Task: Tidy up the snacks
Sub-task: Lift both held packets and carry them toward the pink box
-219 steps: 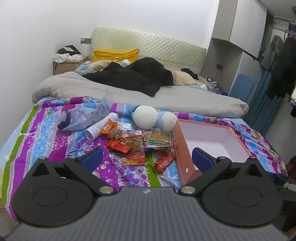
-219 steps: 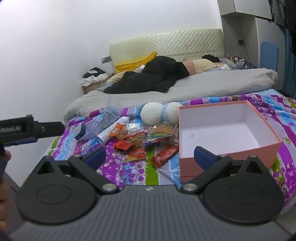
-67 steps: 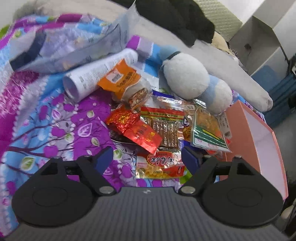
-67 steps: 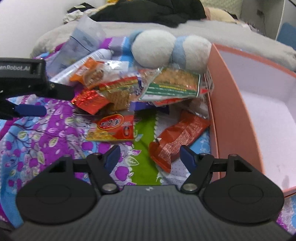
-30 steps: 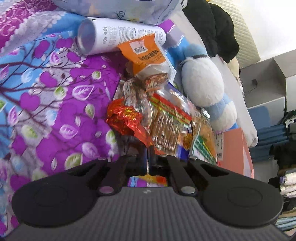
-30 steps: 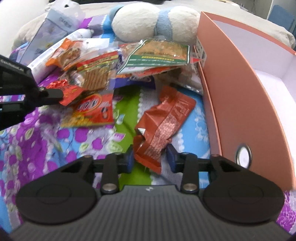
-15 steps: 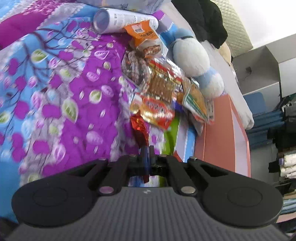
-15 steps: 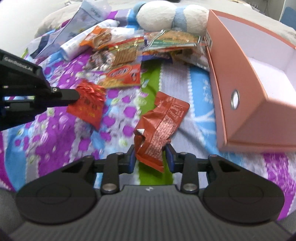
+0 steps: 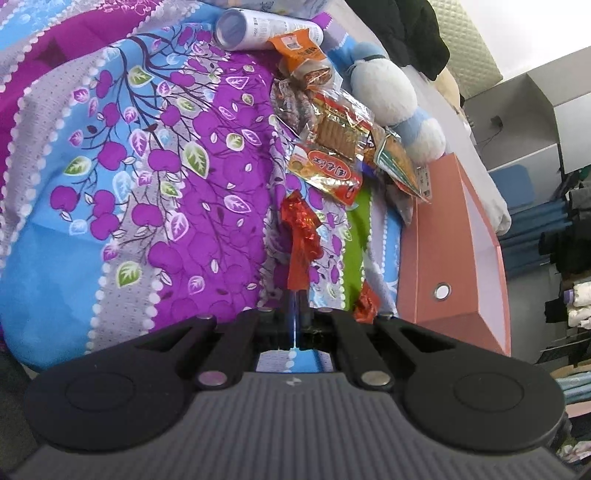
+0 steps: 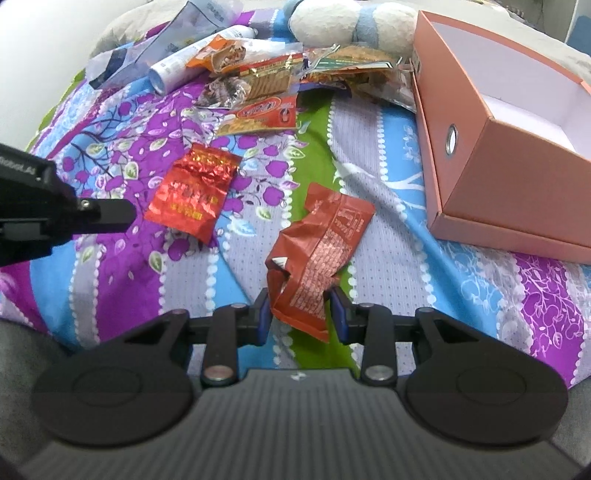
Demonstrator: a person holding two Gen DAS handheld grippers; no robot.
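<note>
My left gripper is shut on a shiny red foil packet, which hangs edge-on above the flowered bedspread. In the right wrist view the same red foil packet shows flat, held at its left edge by the left gripper. My right gripper is shut on a crumpled orange-red snack bag lifted over the bed. The snack pile lies further back. The pink open box stands at the right, white inside.
A white and blue plush toy lies behind the pile, beside a white tube and a clear plastic bag. Dark clothes lie on the grey blanket beyond. The bed's near edge is just below both grippers.
Both grippers have pulled back from the pile toward the bed's near edge, each carrying its packet. The red foil packet has left the pile; the orange-red bag has lifted off the bedspread.
</note>
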